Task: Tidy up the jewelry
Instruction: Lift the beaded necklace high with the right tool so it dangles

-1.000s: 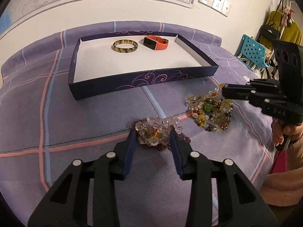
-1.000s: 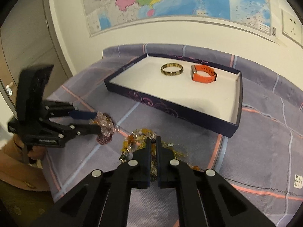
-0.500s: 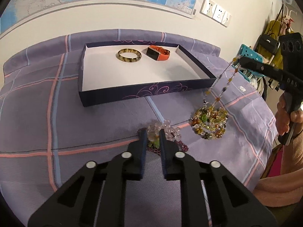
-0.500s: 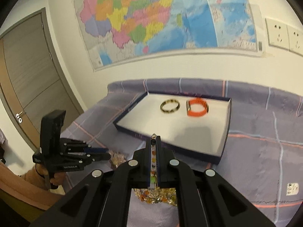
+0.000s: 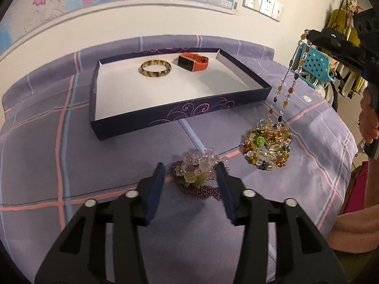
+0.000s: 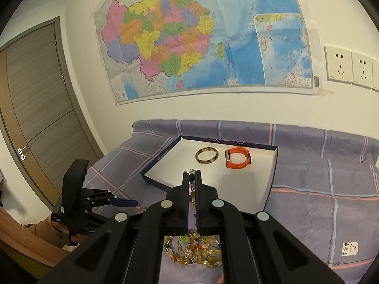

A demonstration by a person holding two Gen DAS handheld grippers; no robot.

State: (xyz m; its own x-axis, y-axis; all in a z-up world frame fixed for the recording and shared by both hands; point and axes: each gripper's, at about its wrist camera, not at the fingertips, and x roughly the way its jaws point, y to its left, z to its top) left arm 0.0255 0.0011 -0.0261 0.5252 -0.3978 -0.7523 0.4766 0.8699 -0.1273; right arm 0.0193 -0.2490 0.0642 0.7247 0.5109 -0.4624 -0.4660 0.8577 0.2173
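A dark blue tray (image 5: 180, 116) with a white floor holds a mottled bangle (image 5: 155, 68) and an orange watch (image 5: 193, 61). In front of it, on the purple checked cloth, lies a clump of clear and pink bead bracelets (image 5: 196, 165). My left gripper (image 5: 189, 184) straddles the clump's near end. Its jaws are opening and the pads do not touch the beads. My right gripper (image 6: 192, 177) is shut on a multicoloured bead necklace (image 5: 284, 90). The strand hangs from its tips (image 5: 308, 36) down to a coiled heap (image 5: 267, 146) on the cloth.
The table's rounded edge runs close along the right (image 5: 341, 127), with a person's hand (image 5: 368, 123) and pink sleeve beside it. A blue plastic chair (image 5: 317, 64) and hanging clothes stand beyond. A wall with a map (image 6: 196, 42) and sockets backs the table; a door (image 6: 35, 108) is at left.
My right gripper has risen, drawing a strand of the necklace up out of its heap. My left gripper shut on the bead clump half a second ago and now stands apart again.
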